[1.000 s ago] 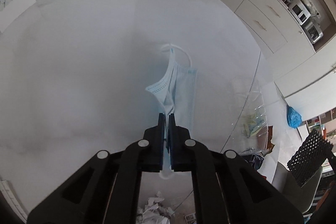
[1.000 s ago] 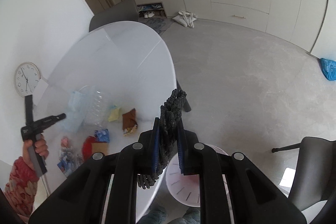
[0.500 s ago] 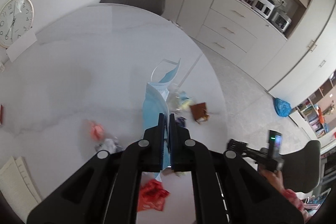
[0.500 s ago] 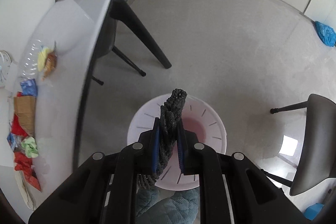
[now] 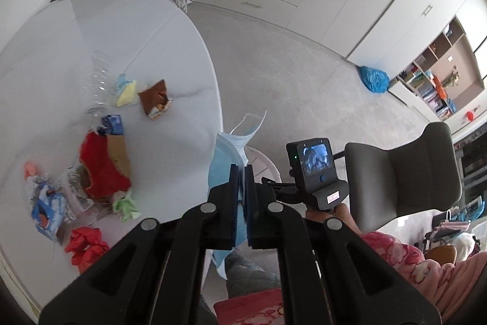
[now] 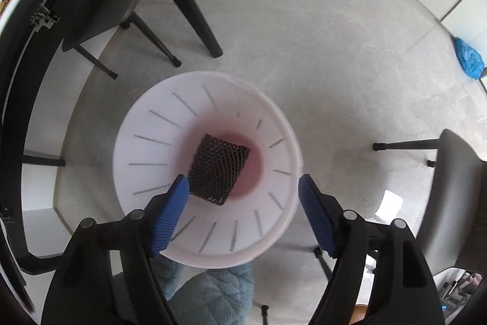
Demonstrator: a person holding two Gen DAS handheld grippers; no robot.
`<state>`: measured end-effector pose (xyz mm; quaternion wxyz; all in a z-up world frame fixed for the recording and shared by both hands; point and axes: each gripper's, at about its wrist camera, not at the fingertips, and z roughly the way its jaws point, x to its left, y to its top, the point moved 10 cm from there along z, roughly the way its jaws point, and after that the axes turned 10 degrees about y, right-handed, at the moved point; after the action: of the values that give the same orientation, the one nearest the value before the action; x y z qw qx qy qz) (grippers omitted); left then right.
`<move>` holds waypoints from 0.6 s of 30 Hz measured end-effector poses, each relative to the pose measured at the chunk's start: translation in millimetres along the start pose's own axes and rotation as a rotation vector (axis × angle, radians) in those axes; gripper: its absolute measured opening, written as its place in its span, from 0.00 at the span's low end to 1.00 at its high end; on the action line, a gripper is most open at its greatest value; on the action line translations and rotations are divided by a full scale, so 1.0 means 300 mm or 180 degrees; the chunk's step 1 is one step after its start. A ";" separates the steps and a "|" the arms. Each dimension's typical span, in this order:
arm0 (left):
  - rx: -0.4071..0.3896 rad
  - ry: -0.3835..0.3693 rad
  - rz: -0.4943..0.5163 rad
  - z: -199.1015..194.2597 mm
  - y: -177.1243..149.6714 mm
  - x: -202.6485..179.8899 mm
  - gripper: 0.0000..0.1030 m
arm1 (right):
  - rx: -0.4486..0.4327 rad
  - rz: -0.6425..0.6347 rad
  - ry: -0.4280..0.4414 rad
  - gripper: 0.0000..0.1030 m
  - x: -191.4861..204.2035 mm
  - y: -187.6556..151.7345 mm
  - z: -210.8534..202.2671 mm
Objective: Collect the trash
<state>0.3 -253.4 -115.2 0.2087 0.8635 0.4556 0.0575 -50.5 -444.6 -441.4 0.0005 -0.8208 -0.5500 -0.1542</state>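
Left hand-held gripper (image 5: 241, 172) pinches a blue face mask (image 5: 223, 160); littered white tabletop (image 5: 170, 51) at ten o'clock. Right hand-held gripper (image 6: 243, 188) is opening, nothing between its fingers, over a white bin (image 6: 152, 142) on grey floor (image 6: 334, 51).

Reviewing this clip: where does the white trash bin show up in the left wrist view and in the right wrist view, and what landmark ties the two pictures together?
Left wrist view: only a slice of the white trash bin shows, just right of the shut left gripper, behind the face mask it holds.
Right wrist view: the bin fills the centre, black mesh piece at its bottom, between the opening right gripper fingers.
Shared landmark: the blue bag on the floor.
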 end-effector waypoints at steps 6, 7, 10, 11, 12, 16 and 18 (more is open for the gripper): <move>0.0217 0.0017 0.0196 0.168 -0.046 -0.181 0.04 | -0.0368 0.0053 -0.0174 0.86 -0.157 0.008 -0.229; 0.0257 0.0032 0.0219 0.195 -0.059 -0.212 0.04 | -0.0416 0.0077 -0.0189 0.87 -0.184 0.009 -0.266; 0.0421 0.0090 0.0248 0.277 -0.095 -0.270 0.04 | -0.0537 0.0147 -0.0218 0.90 -0.246 0.006 -0.355; 0.0488 0.0121 0.0252 0.304 -0.111 -0.280 0.04 | -0.0565 0.0164 -0.0218 0.90 -0.262 0.008 -0.379; 0.0549 0.0198 0.0257 0.328 -0.129 -0.287 0.04 | -0.0590 0.0175 -0.0219 0.90 -0.276 0.009 -0.400; 0.0770 0.0340 0.0262 0.397 -0.190 -0.285 0.07 | -0.0638 0.0170 -0.0181 0.91 -0.304 0.036 -0.449; 0.0837 0.0388 0.0234 0.416 -0.207 -0.279 0.26 | -0.0648 0.0146 -0.0158 0.93 -0.304 0.043 -0.466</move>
<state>-59.5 -328.7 -246.3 0.0635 0.8944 0.4391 0.0572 -105.9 -555.8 -329.3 -0.0930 -0.8326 -0.5124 -0.1887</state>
